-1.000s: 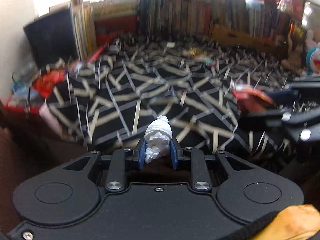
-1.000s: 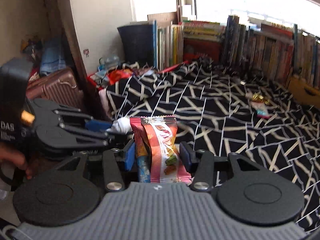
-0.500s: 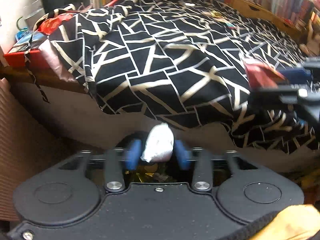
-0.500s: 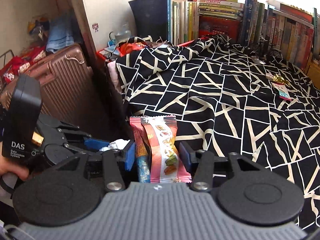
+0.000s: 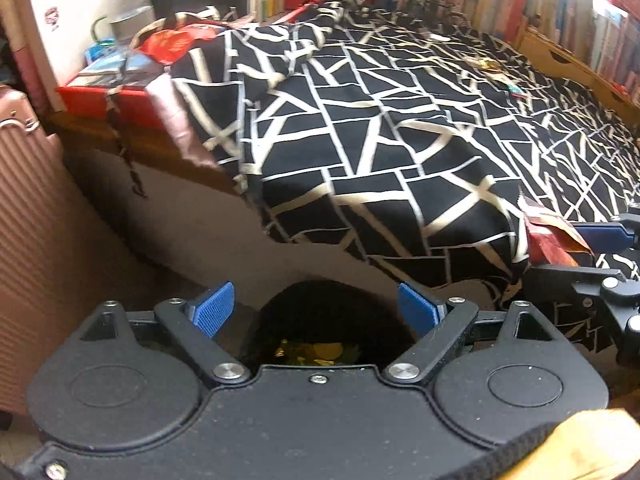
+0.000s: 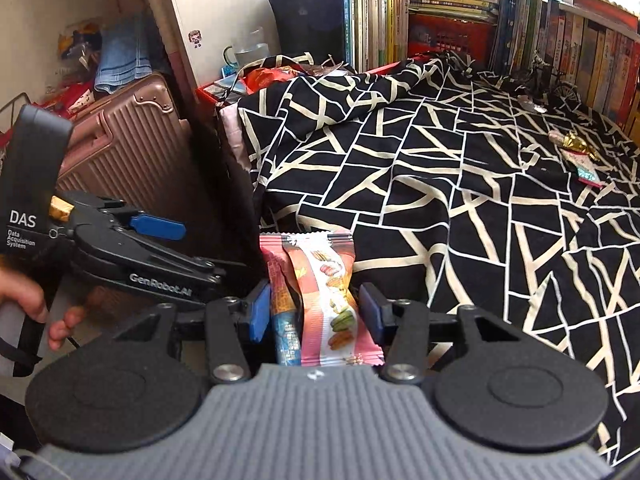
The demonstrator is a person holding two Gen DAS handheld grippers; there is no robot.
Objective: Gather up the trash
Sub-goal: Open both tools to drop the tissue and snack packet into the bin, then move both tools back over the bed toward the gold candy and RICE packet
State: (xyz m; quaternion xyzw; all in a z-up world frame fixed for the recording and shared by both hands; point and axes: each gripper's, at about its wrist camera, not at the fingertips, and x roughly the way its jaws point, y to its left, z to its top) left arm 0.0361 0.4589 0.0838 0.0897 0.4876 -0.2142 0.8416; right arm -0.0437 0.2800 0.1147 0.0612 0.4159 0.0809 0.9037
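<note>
My left gripper (image 5: 316, 312) stands open and empty, its blue pads wide apart, right above a dark trash bin (image 5: 320, 312) on the floor beside the bed. Yellow and gold scraps (image 5: 316, 354) lie inside the bin. The white tissue wad is out of sight. My right gripper (image 6: 316, 310) is shut on pink and red snack wrappers (image 6: 320, 300), held upright near the bed's edge. In the right wrist view the left gripper (image 6: 132, 248) sits to the left, held by a hand (image 6: 36, 304). More wrappers (image 6: 580, 156) lie far right on the bedspread.
A black and cream patterned bedspread (image 5: 400, 128) covers the bed. A pink ribbed suitcase (image 6: 124, 156) stands at the left against a white wall. Books (image 6: 480, 20) line the back and right side. A red box (image 5: 104, 96) with clutter sits at the bed's corner.
The left gripper tilted down over the bin, opened and let go of the white tissue wad, which is gone from view. The right gripper still holds the wrappers.
</note>
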